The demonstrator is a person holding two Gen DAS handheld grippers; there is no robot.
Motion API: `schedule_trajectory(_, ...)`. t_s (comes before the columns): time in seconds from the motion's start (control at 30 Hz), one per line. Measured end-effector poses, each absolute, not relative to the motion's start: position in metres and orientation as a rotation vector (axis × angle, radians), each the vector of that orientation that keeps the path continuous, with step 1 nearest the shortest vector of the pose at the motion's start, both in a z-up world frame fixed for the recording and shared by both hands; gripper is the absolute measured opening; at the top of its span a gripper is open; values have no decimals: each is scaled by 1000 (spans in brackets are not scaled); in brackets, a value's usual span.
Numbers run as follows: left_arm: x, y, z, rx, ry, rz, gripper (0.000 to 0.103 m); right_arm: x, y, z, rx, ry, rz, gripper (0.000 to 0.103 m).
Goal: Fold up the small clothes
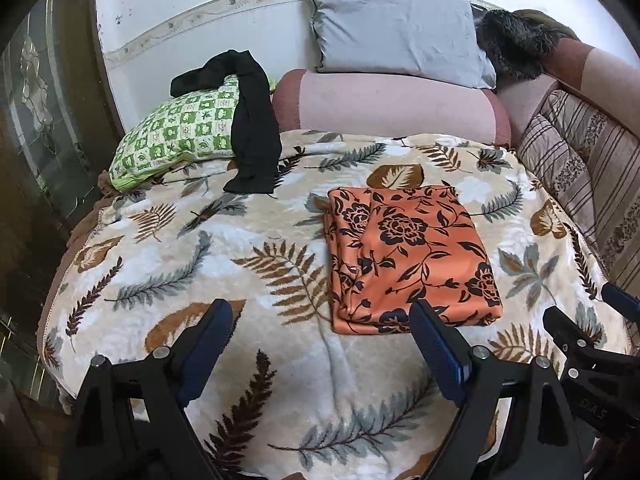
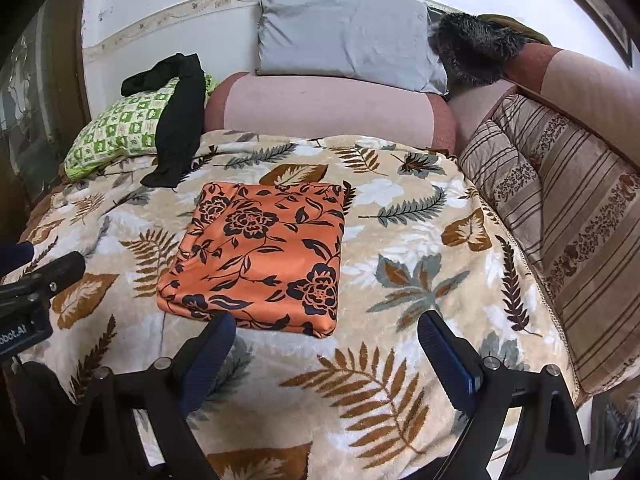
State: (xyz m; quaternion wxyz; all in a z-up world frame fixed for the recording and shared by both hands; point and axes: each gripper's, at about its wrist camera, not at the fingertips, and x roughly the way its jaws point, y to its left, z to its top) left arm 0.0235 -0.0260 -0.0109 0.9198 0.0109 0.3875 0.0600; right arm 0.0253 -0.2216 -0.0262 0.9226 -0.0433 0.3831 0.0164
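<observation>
Lying folded: orange floral cloth (image 2: 260,256), a flat rectangular packet with black flower print, on the leaf-patterned blanket (image 2: 400,240), about mid-bed, well apart from the pillows at the far end.
Left gripper (image 1: 320,320): hovering over the near part of the blanket, tilted downward; fingers wide apart, nothing between them; right-hand finger (image 1: 436,344) overlapping the near edge of the cloth in the left wrist view, contact not clear.
Right gripper (image 2: 326,338): hovering over the near blanket, just near of the cloth; fingers spread wide, nothing clamped; left-hand finger (image 2: 212,344) at the cloth's near edge, touching or not cannot be told.
Black garment (image 2: 176,120): unfolded, draped over the green checked pillow (image 2: 116,132) at far left, lower end trailing onto the blanket.
Grey pillow (image 2: 344,36): far centre, leaning against the white wall, resting on top of the pink bolster (image 2: 328,108).
Dark furry item (image 2: 476,48): far right, just beside the grey pillow, kind not clear.
Striped cushions (image 2: 560,208): along the right side of the bed, touching the blanket's edge.
Side by side: both grippers close together, each visible at the edge of the other's view.
</observation>
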Motion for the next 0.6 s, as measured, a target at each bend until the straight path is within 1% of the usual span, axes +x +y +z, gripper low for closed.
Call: schedule_trajectory(0.6,52,-25,-23,-27,814,64,90,45,-213,-31,-100,800,47,94)
